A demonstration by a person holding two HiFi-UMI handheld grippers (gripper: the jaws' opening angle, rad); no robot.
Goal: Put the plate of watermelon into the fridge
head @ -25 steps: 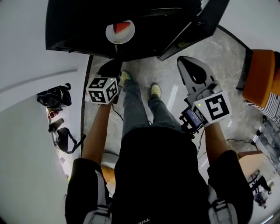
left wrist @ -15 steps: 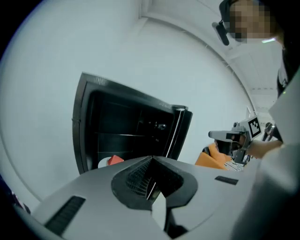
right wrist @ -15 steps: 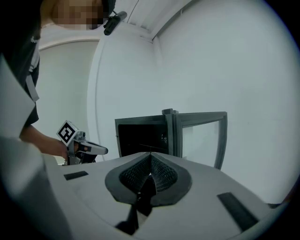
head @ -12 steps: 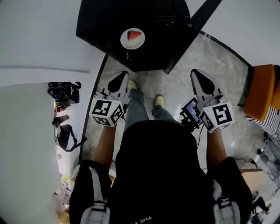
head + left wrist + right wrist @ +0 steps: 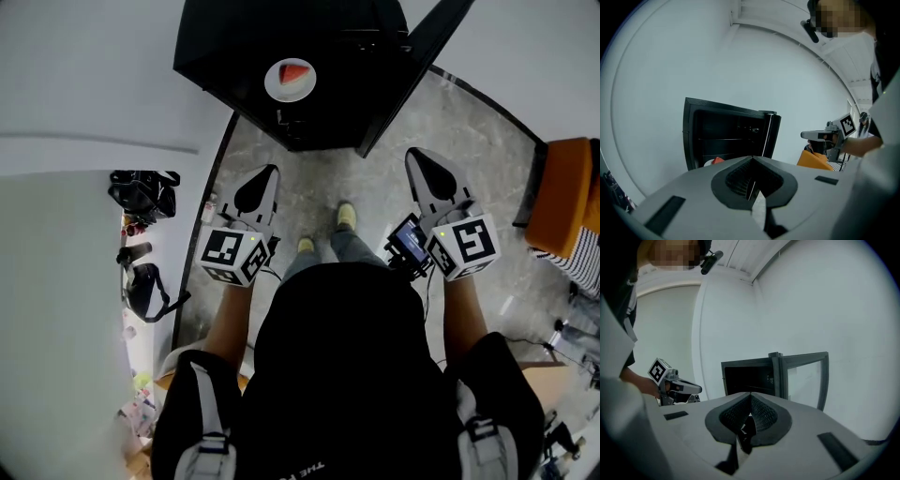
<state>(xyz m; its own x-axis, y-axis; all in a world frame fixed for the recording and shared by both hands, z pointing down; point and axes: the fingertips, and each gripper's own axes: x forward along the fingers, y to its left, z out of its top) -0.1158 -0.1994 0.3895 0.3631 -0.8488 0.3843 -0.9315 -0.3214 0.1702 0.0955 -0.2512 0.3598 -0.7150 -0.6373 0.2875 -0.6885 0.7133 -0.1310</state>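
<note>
A white plate (image 5: 290, 79) with a red watermelon slice (image 5: 294, 73) sits on a shelf inside the black fridge (image 5: 234, 56). The fridge door (image 5: 412, 66) stands open to the right. Both grippers hang in front of the fridge, apart from it, above the floor. My left gripper (image 5: 267, 172) is shut and holds nothing. My right gripper (image 5: 415, 156) is also shut and holds nothing. The left gripper view shows the fridge (image 5: 696, 136), a bit of the red slice (image 5: 717, 160) and the closed left gripper (image 5: 752, 158). In the right gripper view the shut right gripper (image 5: 750, 394) points at the open door (image 5: 801, 376).
An orange seat (image 5: 562, 183) stands at the right. Black bags (image 5: 142, 195) lie by the white wall on the left. The person's feet (image 5: 346, 216) stand on the grey marble floor (image 5: 366, 178) between the grippers.
Both grippers have drawn back from the fridge, the left one coming away from its opening. The person has stepped back. The plate has stayed on the shelf.
</note>
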